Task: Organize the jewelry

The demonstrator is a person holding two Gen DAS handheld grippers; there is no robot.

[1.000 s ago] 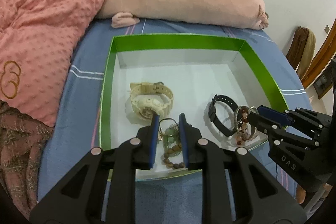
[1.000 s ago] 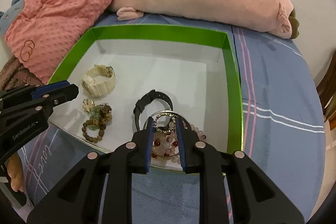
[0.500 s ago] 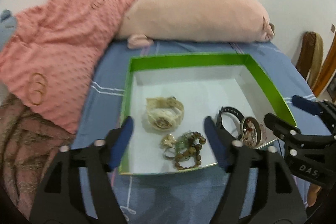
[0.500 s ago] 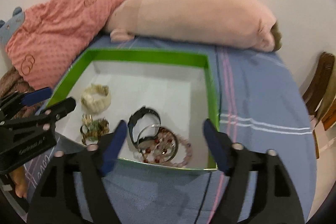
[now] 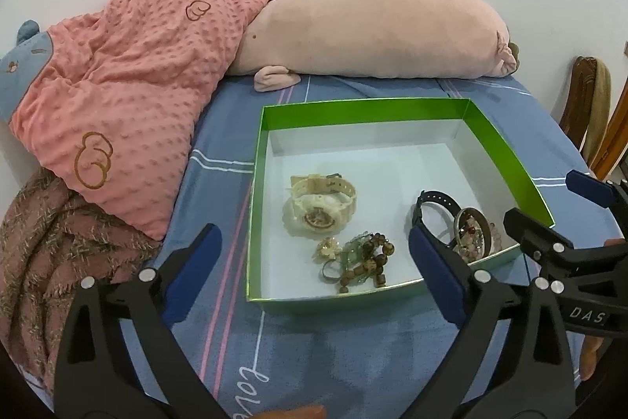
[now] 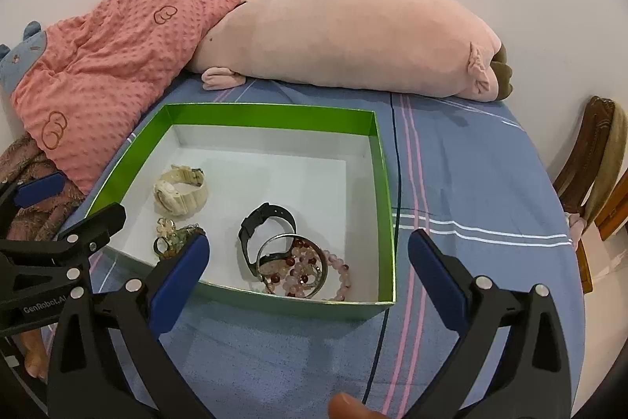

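Your left gripper point(image 5: 314, 254) and right gripper point(image 6: 308, 258) both hung wide open, empty, just short of the green box point(image 6: 271, 116); every piece of jewelry lay inside, so this looked like the closing step, leaving only withdrawal.

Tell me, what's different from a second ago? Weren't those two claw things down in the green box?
Both pulled back and up out of the box and opened wide. The left tool let go of the brown bead bracelet; the right tool let go of the pink bead bracelet. The cream watch and black watch stayed put.
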